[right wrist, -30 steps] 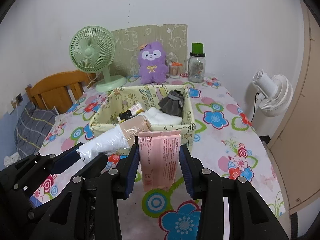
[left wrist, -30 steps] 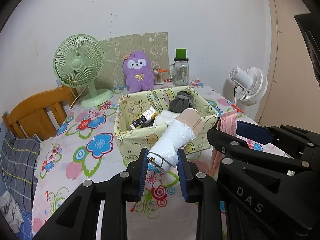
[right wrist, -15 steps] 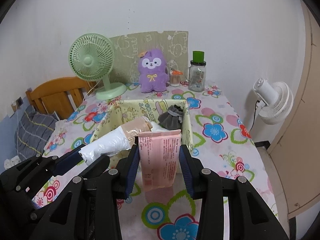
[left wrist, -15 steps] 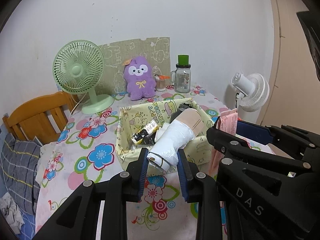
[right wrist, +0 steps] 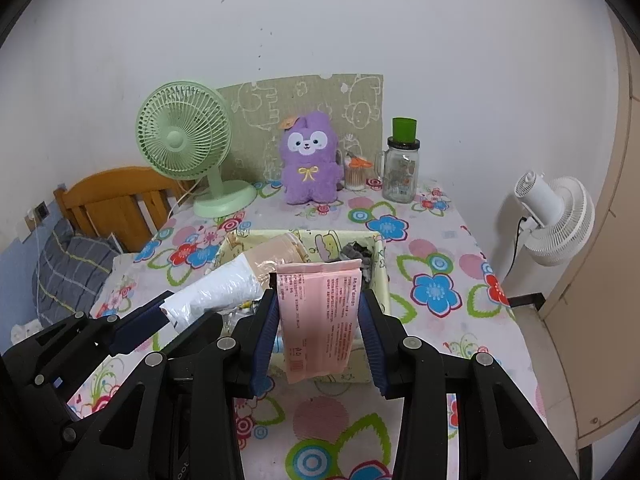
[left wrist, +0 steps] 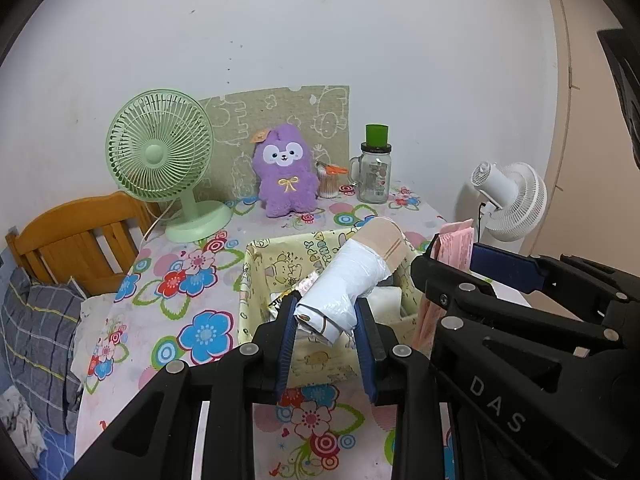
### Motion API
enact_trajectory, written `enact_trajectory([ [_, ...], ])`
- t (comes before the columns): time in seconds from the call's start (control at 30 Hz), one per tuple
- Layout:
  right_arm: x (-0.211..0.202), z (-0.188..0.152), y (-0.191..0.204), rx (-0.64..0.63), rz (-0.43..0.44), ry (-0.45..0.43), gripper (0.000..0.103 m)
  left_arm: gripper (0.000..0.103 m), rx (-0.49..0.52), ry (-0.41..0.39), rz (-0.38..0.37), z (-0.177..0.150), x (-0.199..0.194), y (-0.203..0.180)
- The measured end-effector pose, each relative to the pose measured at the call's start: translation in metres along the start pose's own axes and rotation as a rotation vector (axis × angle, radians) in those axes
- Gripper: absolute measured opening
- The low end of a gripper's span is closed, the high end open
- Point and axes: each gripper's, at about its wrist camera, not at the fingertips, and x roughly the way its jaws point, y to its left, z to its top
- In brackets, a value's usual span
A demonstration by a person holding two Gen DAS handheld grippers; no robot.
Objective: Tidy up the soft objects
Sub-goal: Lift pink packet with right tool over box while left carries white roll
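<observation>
My left gripper [left wrist: 325, 322] is shut on a white plastic-wrapped roll with a beige far end [left wrist: 352, 276], held above the near edge of the yellow cartoon-print fabric basket [left wrist: 256, 276]. The same roll [right wrist: 228, 286] shows at the left of the right wrist view. My right gripper [right wrist: 320, 320] is shut on a flat pink packet [right wrist: 318, 316], held upright over the near wall of the basket [right wrist: 380, 276]. The packet's edge [left wrist: 456, 244] shows beside the right gripper body in the left wrist view. Inside the basket lie a grey cloth [right wrist: 354, 252], a white folded item [left wrist: 386, 298] and a dark snack packet.
On the floral tablecloth [right wrist: 432, 292] stand a green desk fan [right wrist: 188, 148], a purple plush toy [right wrist: 310, 160], a jar of cotton swabs [right wrist: 356, 172] and a glass mug jar with a green lid [right wrist: 402, 166]. A wooden chair [right wrist: 116, 200] stands left, a white fan [right wrist: 556, 220] right.
Both grippers have risen and drawn back with their loads. The basket now sits lower and nearer under the roll and packet, and more of the far table shows.
</observation>
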Motion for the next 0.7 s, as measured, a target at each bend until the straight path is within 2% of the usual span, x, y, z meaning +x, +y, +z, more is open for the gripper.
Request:
enact_trajectory([
  [0.7, 0.044, 0.029, 0.0, -0.005, 0.005, 0.015, 0.044, 0.028, -0.025, 0.027, -0.005, 0.025, 0.044, 0.012],
])
